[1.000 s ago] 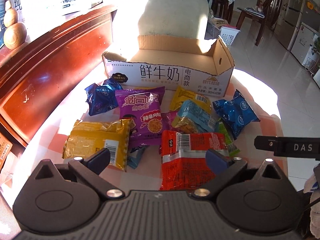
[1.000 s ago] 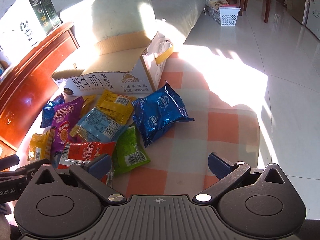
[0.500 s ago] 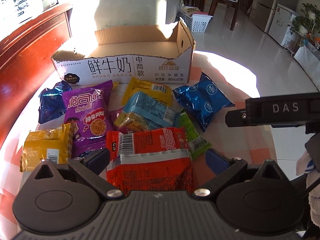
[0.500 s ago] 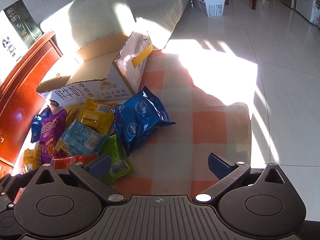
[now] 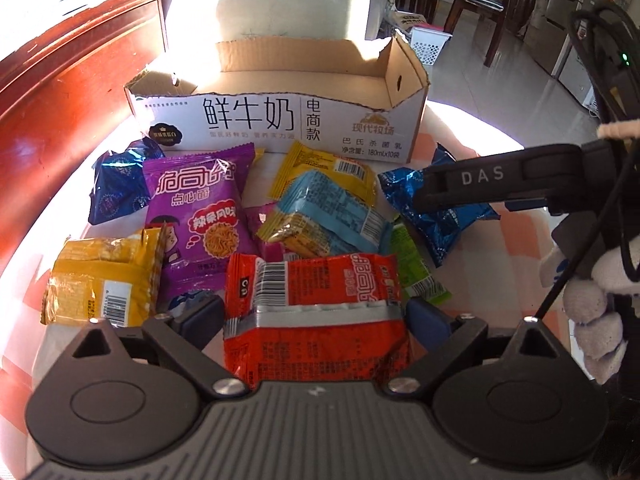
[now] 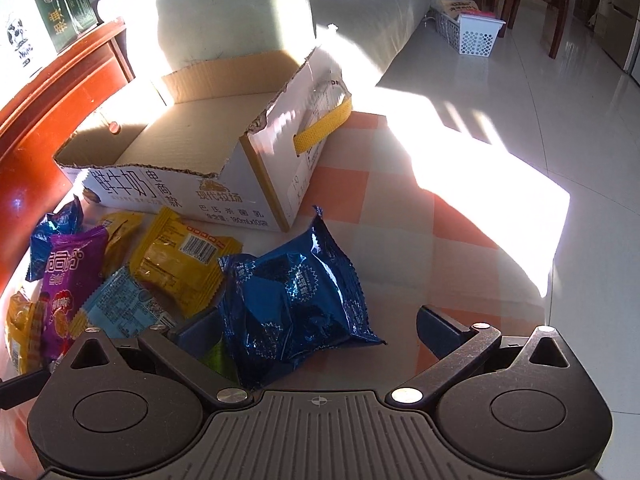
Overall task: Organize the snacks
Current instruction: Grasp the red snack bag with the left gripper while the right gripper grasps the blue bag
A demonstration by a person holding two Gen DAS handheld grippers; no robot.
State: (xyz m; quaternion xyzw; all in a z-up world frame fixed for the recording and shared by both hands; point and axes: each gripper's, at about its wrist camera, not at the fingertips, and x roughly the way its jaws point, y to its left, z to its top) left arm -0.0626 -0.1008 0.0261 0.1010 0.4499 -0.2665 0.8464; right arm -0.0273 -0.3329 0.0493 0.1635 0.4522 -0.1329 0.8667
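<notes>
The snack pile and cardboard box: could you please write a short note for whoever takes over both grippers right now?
Left gripper: open, straddling the red foil snack packet, not yet closed.
Right gripper: open, around the shiny dark blue snack bag, not gripping.
The open white cardboard milk box looks empty where visible. Purple noodle packet, yellow packets, light blue packet, green packet and a second blue bag lie on the checked cloth before it.
Done: nothing boxed.
Left: every packet.
</notes>
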